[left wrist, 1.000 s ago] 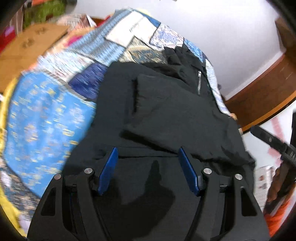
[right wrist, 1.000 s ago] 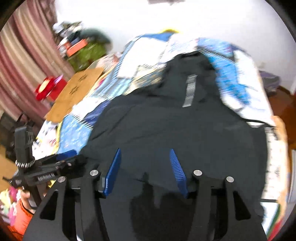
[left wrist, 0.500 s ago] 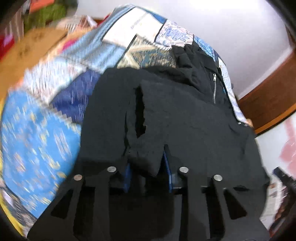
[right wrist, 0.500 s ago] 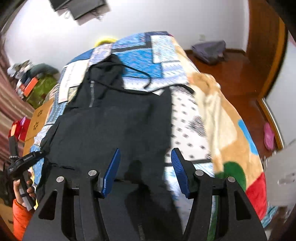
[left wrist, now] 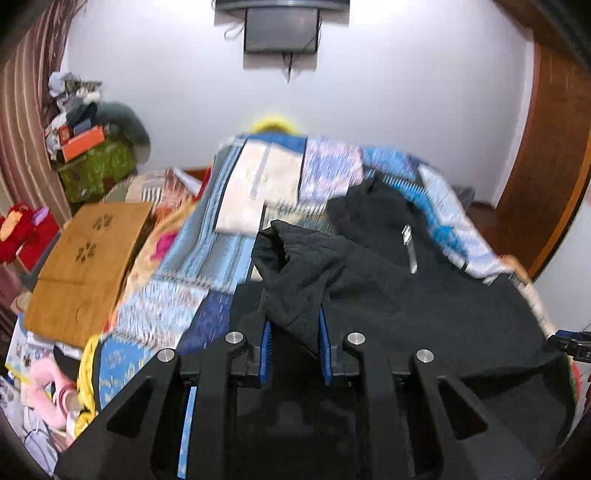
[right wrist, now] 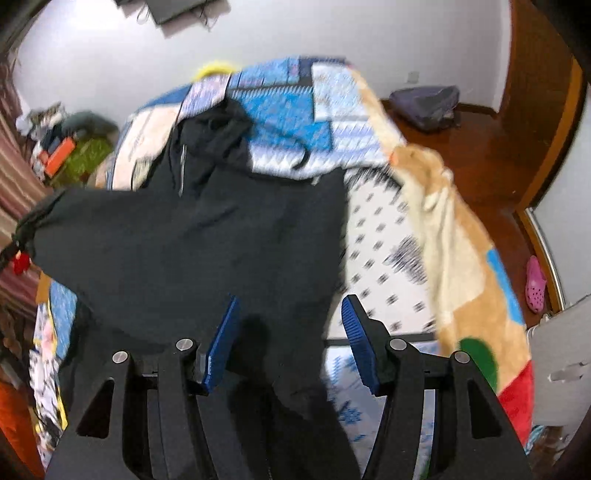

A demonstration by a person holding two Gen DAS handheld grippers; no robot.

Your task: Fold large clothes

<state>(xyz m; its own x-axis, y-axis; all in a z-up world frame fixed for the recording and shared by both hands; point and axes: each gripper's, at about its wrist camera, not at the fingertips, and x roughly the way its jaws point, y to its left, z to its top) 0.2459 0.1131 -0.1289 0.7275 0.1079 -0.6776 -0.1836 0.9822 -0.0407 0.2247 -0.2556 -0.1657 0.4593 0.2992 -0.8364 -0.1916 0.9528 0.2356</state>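
A large black zip-up hooded jacket point(left wrist: 424, 295) lies spread on a patchwork-quilted bed point(left wrist: 192, 266); it also shows in the right wrist view point(right wrist: 207, 243). My left gripper point(left wrist: 293, 343) is shut on a bunched fold of the jacket's black fabric point(left wrist: 295, 266) and holds it lifted off the bed. My right gripper point(right wrist: 290, 325) is open, its blue fingers point(right wrist: 223, 339) over the jacket's near edge, holding nothing. The lifted corner shows at the far left of the right wrist view point(right wrist: 40, 218).
A cardboard box point(left wrist: 88, 266) sits left of the bed with clutter and a green bag point(left wrist: 96, 170) behind it. A wall-mounted screen point(left wrist: 280, 29) hangs above the bed head. A wooden floor with a grey bag point(right wrist: 424, 103) and a pink shoe point(right wrist: 535, 284) lies to the right.
My left gripper closed on the jacket fabric and raised it up off the bed. My right gripper swung to the jacket's right edge and stayed open.
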